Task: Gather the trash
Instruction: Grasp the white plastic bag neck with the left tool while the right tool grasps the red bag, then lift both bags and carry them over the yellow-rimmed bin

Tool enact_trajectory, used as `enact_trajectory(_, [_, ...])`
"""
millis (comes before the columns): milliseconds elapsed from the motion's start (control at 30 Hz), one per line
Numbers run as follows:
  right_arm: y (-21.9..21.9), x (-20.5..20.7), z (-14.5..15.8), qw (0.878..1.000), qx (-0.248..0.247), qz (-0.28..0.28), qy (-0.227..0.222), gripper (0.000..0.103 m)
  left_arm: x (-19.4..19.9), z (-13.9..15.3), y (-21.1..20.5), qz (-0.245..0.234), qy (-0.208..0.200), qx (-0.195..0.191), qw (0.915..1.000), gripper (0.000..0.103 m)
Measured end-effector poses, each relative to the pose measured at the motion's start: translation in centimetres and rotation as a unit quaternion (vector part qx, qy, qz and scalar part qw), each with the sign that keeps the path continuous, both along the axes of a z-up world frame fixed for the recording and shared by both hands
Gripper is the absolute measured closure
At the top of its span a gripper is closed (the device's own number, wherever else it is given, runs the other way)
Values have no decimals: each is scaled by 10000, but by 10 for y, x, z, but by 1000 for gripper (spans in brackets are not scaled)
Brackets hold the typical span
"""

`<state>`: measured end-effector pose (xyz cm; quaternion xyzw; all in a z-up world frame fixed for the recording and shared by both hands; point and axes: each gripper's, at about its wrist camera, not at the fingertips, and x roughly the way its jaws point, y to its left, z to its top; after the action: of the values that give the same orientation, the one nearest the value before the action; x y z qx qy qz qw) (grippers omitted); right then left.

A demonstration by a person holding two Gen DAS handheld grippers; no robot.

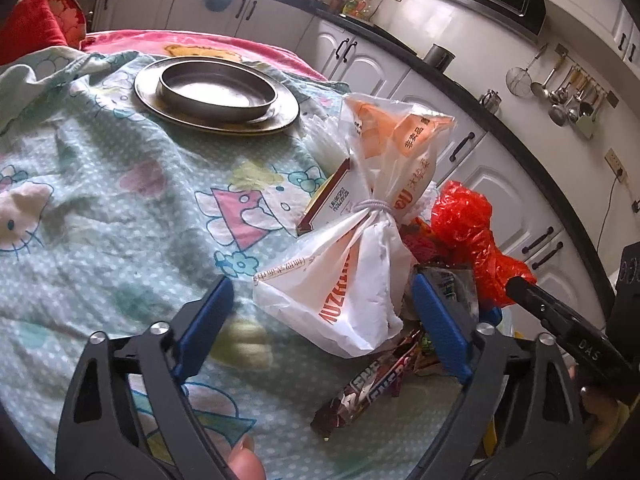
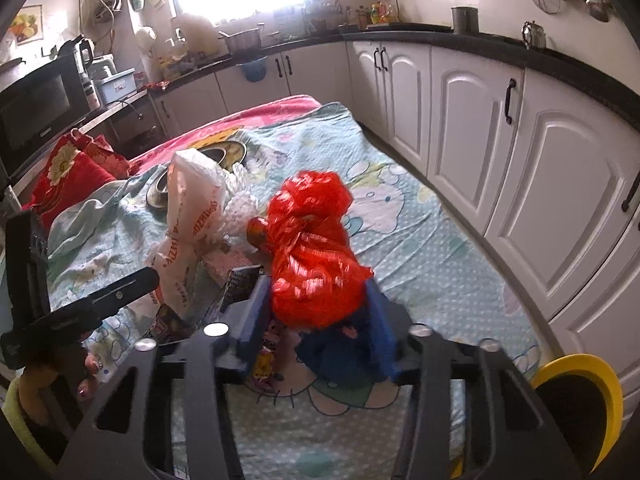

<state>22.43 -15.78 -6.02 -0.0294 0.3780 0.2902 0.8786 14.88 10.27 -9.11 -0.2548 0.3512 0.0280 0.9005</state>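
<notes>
The left gripper (image 1: 320,312) has its fingers spread wide around the lower end of a white bag (image 1: 360,248), not pinching it; the bag is tied at the neck with a band and its contents cannot be made out. The right gripper (image 2: 320,300) has its fingers closed on a knotted red bag (image 2: 312,248), which looks full, though what it holds is hidden. Both bags sit in a trash pile on the cloth-covered surface (image 1: 120,200), with a box (image 1: 332,196) and a wrapper (image 1: 372,388) beside them. Farther back, a metal bowl (image 1: 218,88) stands on a plate (image 1: 280,116); nothing shows inside the bowl.
</notes>
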Motion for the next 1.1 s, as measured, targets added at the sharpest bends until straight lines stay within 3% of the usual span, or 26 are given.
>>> enact_trajectory(133, [2, -3, 0, 10000, 11, 92, -19, 88, -1, 0, -3, -44, 10, -39, 10000, 36])
enact_trajectory(233, [2, -7, 2, 9999, 42, 119, -73, 92, -2, 2, -4, -69, 17, 15, 10000, 43])
enact_trajectory(300, [1, -8, 3, 9999, 51, 123, -95, 92, -2, 3, -5, -86, 22, 41, 10000, 57])
enact_trajectory(367, [0, -10, 5, 9998, 69, 125, -145, 93, -3, 3, -7, -90, 45, 88, 9999, 64])
enact_trajectory(467, [-2, -14, 10, 9996, 118, 125, -232, 93, -4, 4, -7, -133, 35, 106, 9998, 69])
enact_trajectory(1100, [-26, -45, 53, 9947, 530, 77, -873, 94, -31, 52, -11, -95, -649, 314, 9974, 73])
